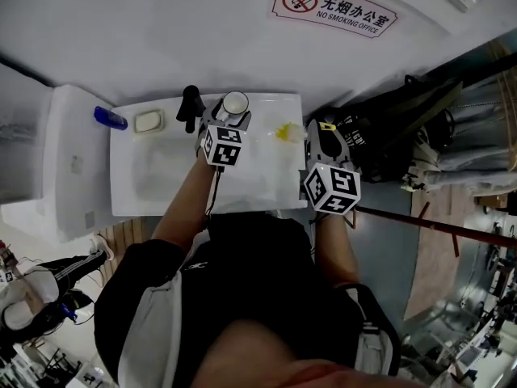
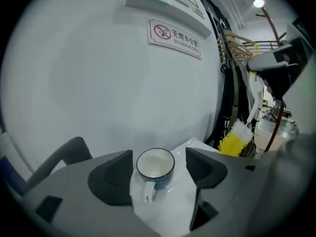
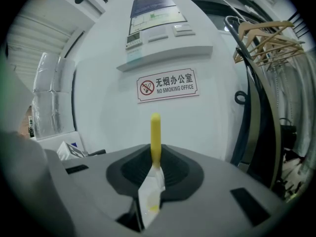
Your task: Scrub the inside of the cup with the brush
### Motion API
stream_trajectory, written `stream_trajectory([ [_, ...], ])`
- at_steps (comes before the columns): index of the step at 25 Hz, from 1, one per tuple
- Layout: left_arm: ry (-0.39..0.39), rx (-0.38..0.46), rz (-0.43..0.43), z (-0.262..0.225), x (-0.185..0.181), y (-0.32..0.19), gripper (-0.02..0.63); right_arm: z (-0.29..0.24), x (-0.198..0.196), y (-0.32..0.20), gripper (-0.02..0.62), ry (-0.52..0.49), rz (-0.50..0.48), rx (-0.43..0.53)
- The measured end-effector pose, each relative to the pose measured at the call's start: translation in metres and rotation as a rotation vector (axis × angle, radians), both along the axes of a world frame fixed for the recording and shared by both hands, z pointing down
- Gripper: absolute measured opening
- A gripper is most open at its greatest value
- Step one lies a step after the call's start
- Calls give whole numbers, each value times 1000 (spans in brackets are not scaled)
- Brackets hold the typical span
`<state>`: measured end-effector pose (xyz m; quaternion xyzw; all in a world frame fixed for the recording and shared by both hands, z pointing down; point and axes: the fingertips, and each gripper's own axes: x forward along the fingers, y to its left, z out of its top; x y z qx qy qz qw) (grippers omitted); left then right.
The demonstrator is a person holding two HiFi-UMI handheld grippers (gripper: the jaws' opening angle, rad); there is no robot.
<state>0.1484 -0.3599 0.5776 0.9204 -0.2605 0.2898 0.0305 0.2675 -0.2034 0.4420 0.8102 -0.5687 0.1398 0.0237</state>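
Note:
A white cup (image 2: 155, 164) with a dark rim and a blue lower wall stands upright on the white counter (image 1: 266, 186), handle toward the camera. My left gripper (image 2: 159, 154) is open around it, one jaw on each side, and neither pad presses on it. In the head view the cup (image 1: 235, 103) sits at the counter's back edge, just beyond the left gripper (image 1: 229, 121). My right gripper (image 3: 155, 154) is shut on the brush's yellow handle (image 3: 155, 135). The yellow and white bristles (image 2: 233, 141) hang to the right of the cup, and they show as a yellow brush head (image 1: 285, 131) over the counter.
A black faucet (image 1: 191, 106) stands left of the cup, over the sink basin (image 1: 149, 176). Soap (image 1: 149, 121) and a blue object (image 1: 110, 118) lie further left, by a white box (image 1: 73, 164). Black bags (image 1: 380, 140) and hangers (image 3: 264, 38) are at the right. The wall is close behind.

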Motion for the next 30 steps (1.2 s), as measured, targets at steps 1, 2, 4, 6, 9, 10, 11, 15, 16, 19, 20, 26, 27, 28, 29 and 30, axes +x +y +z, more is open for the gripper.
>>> stream_trajectory([
  [1, -15, -11, 1, 7, 0, -1, 327, 1, 0, -1, 55, -2, 1, -4],
  [2, -28, -20, -1, 14, 1, -3, 331, 2, -1, -1, 55, -3, 2, -9],
  [4, -48, -34, -10, 25, 1, -6, 336, 5, -2, -2, 55, -9, -2, -17],
  [6, -57, -50, -23, 35, 2, -10, 341, 8, -3, -3, 55, -13, -4, -27],
  [9, -70, -85, -46, 50, 5, -13, 360, 13, -1, -4, 55, -17, 1, -45],
  [10, -77, -91, -48, 55, 5, -14, 367, 14, -1, -4, 55, -19, 4, -50],
  [11, -82, -94, -47, 58, 6, -14, 370, 15, 0, -4, 55, -22, 6, -53],
  [15, -81, -105, -53, 68, 10, -18, 376, 17, 0, -5, 55, -23, 10, -61],
  [16, -80, -103, -58, 71, 11, -20, 376, 17, 0, -5, 55, -22, 11, -63],
  [19, -69, -88, -71, 75, 13, -26, 387, 18, -2, -5, 55, -19, 14, -69],
  [20, -66, -85, -70, 77, 14, -27, 387, 18, -2, -5, 55, -18, 15, -72],
  [26, -51, -98, -76, 88, 20, -32, 388, 22, -2, -4, 55, -17, 19, -95],
  [27, -53, -101, -75, 90, 21, -33, 390, 23, -2, -4, 55, -16, 19, -99],
  [28, -54, -103, -75, 92, 22, -33, 390, 24, -2, -3, 55, -14, 18, -104],
  [29, -56, -106, -74, 95, 23, -33, 390, 24, -2, -2, 55, -11, 18, -109],
  [30, -57, -112, -74, 98, 24, -33, 390, 24, -2, -1, 55, -9, 19, -112],
])
